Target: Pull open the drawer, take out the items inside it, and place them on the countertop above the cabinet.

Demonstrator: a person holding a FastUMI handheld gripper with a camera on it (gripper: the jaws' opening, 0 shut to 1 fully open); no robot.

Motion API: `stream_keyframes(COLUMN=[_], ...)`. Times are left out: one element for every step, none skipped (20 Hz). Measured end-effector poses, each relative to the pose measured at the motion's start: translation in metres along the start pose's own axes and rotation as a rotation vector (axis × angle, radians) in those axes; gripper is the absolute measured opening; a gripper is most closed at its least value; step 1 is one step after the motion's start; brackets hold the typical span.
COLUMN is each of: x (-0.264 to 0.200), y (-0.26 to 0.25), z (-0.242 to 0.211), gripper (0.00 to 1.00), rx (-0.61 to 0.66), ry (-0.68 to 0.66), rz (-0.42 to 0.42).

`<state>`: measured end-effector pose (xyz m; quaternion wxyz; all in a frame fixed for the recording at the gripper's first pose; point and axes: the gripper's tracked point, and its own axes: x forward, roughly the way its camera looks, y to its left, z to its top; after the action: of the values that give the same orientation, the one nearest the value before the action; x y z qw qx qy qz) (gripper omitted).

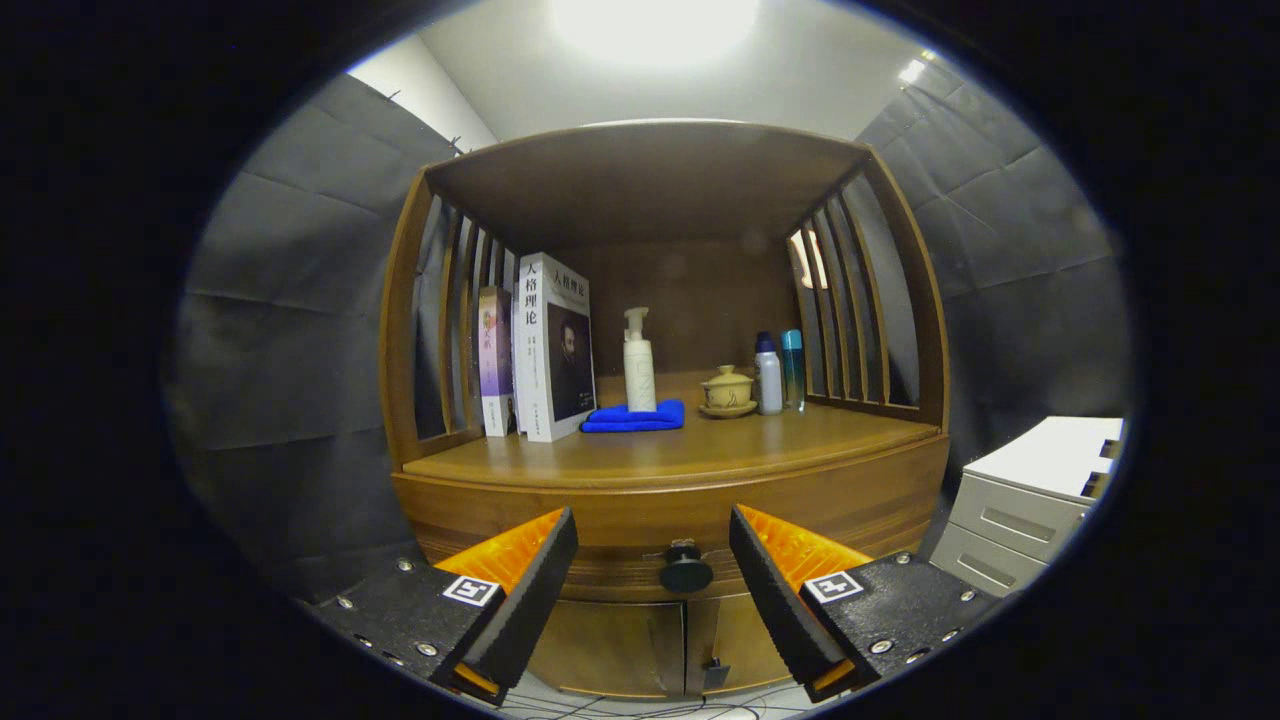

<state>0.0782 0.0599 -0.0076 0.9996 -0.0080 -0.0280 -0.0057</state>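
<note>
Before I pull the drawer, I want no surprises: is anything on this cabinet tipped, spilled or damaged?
Nothing stands out. On the wooden countertop the books, white pump bottle on the folded blue cloth, lidded ceramic cup and two slim bottles all stand upright. The gripper is open, its fingers flanking the dark round drawer knob.

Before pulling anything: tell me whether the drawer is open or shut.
Shut: the drawer front sits flush with the cabinet, its knob untouched between the open claw fingers.
</note>
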Motion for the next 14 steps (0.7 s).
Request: stream_keyframes(x=[0.001, 0.004, 0.006, 0.011, 0.014, 0.017, 0.019, 0.021, 0.025, 0.028, 0.032, 0.037, 0.042, 0.048], y=[0.000, 0.000, 0.000, -0.001, 0.000, 0.002, 0.002, 0.002, 0.001, 0.000, -0.002, -0.007, -0.012, -0.016], z=[-0.005, -0.010, -0.015, -0.021, -0.027, -0.034, -0.040, -0.046, -0.051, -0.055, -0.059, -0.064, -0.067, -0.073], gripper=[0.95, 0.95, 0.95, 0.95, 0.95, 0.95, 0.95, 0.95, 0.95, 0.95, 0.95, 0.95, 0.94, 0.93], rx=[0.000, -0.001, -0.004, -0.006, -0.008, -0.010, -0.016, -0.024, -0.033, -0.040, -0.044, -0.046, -0.045, -0.039], ry=[0.010, 0.019, 0.029, 0.040, 0.053, 0.066, 0.078, 0.088, 0.096, 0.102, 0.110, 0.118, 0.128, 0.142], rz=[-0.002, -0.003, -0.007, -0.007, -0.004, 0.000, 0.002, 0.002, -0.002, -0.008, -0.016, -0.033, -0.048, -0.058])
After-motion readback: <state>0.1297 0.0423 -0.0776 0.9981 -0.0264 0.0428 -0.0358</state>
